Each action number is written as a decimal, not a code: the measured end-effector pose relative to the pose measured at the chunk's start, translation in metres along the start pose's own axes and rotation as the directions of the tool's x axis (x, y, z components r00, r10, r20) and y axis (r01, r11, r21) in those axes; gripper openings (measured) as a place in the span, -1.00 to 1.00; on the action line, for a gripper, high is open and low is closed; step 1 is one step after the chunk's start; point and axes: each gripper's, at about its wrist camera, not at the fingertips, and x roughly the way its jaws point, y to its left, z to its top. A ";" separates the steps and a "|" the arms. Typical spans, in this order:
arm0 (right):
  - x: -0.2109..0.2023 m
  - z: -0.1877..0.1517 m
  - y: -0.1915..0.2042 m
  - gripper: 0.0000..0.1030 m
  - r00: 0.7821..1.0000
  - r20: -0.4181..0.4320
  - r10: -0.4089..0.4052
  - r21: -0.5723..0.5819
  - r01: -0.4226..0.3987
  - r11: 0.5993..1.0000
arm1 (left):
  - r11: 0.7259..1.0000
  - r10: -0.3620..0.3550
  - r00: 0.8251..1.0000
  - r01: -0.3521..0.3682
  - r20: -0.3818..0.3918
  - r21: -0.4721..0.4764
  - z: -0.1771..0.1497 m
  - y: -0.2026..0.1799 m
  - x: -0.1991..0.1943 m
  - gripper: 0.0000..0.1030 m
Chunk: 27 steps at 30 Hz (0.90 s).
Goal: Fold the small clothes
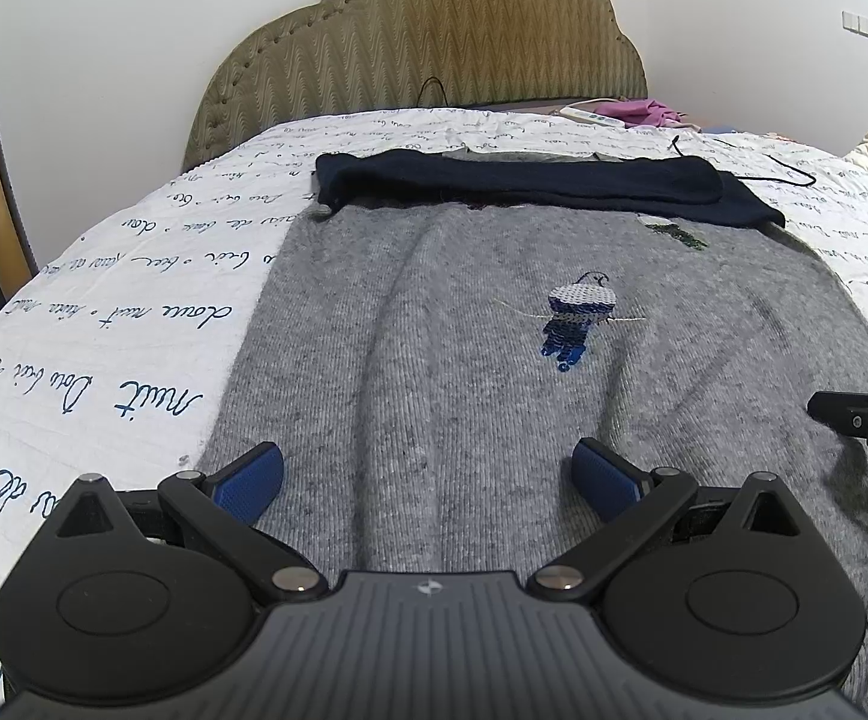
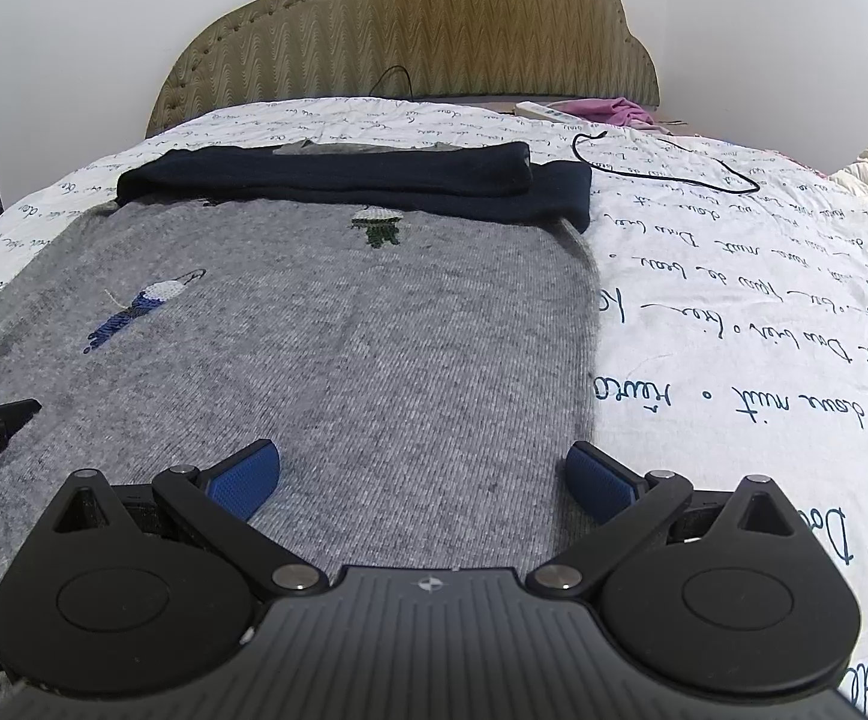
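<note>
Claws both spread wide, empty: left claw (image 1: 428, 474), right claw (image 2: 425, 471) over grey sweater (image 2: 344, 330).

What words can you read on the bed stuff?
"nuit" in blue cursive on the white bedsheet, seen upside down.
"Dou" beside it, same sheet.
The other script lines on the sheet are too distorted to read.
The grey sweater has stitched pictures, no words.

Both wrist views sit low, close over the grey sweater (image 1: 434, 360), facing the headboard (image 2: 410, 30) at 12 o'clock.
</note>
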 end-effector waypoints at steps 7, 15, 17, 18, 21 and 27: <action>-0.004 -0.003 0.003 0.99 1.000 0.000 -0.008 -0.006 0.008 1.000 | 1.000 0.000 1.000 0.000 0.003 0.004 -0.002 0.000 -0.001 1.00; -0.009 -0.008 0.004 1.00 1.000 -0.004 -0.003 -0.011 0.003 1.000 | 1.000 -0.007 1.000 0.007 0.012 0.006 -0.005 0.001 -0.004 1.00; -0.010 -0.008 0.004 1.00 1.000 -0.005 -0.003 -0.014 0.003 1.000 | 1.000 -0.011 1.000 0.011 0.012 0.005 -0.005 0.001 -0.005 1.00; -0.010 -0.009 0.005 1.00 1.000 -0.005 -0.003 -0.015 0.003 1.000 | 1.000 -0.014 1.000 0.014 0.012 0.005 -0.005 0.001 -0.006 1.00; -0.011 -0.009 0.005 1.00 1.000 -0.007 -0.001 -0.012 0.001 1.000 | 1.000 -0.019 1.000 0.018 0.010 0.006 -0.006 0.002 -0.006 1.00; -0.014 -0.011 0.002 1.00 1.000 -0.016 0.021 -0.003 -0.021 1.000 | 0.999 -0.040 0.999 0.040 0.019 0.015 -0.008 0.004 -0.012 1.00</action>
